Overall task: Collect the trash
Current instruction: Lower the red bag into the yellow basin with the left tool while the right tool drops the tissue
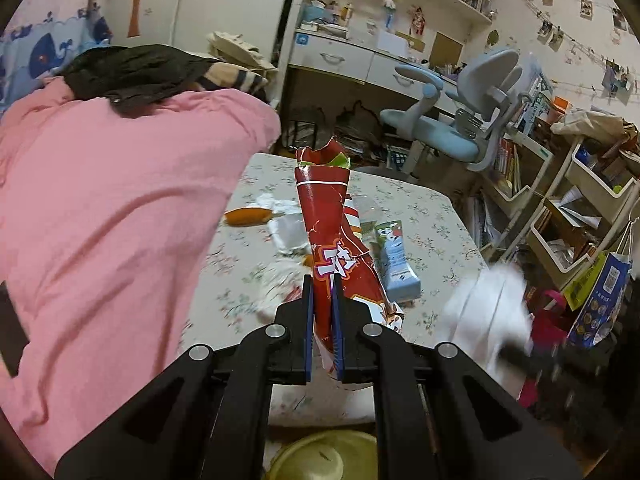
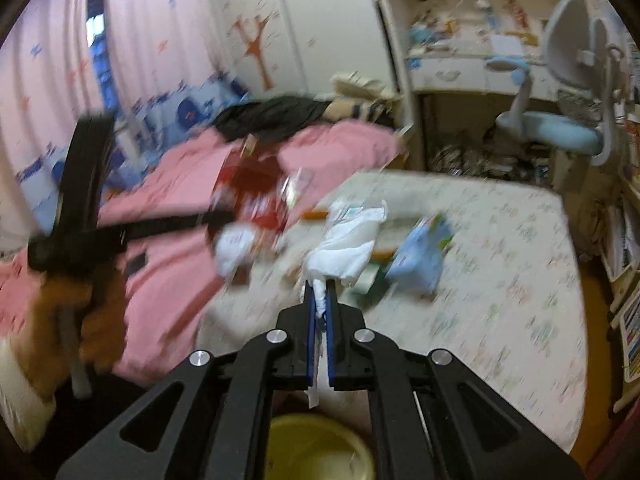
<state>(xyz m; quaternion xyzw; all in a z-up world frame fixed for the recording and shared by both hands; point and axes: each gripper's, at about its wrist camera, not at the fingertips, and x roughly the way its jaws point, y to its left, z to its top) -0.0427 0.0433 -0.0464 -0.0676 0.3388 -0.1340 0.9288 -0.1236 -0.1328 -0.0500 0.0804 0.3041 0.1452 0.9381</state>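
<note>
My left gripper [image 1: 323, 280] is shut on a crumpled red snack bag [image 1: 325, 216] and holds it upright above the floral table [image 1: 432, 216]. My right gripper [image 2: 320, 285] is shut on a white crumpled tissue [image 2: 348, 248], lifted over the table; it shows blurred in the left wrist view [image 1: 484, 312]. The left gripper with the red bag also shows in the right wrist view [image 2: 256, 192]. On the table lie a light-blue carton [image 1: 398, 264], an orange peel [image 1: 246, 216], a clear plastic cup [image 1: 288, 232] and white tissues [image 1: 272, 202]. A yellow-green bin [image 1: 320, 458] sits below both grippers.
A pink blanket [image 1: 112, 200] on the bed borders the table's left side. A blue desk chair [image 1: 452, 120] and a desk stand behind the table. Shelves and carts with books [image 1: 576, 208] crowd the right side.
</note>
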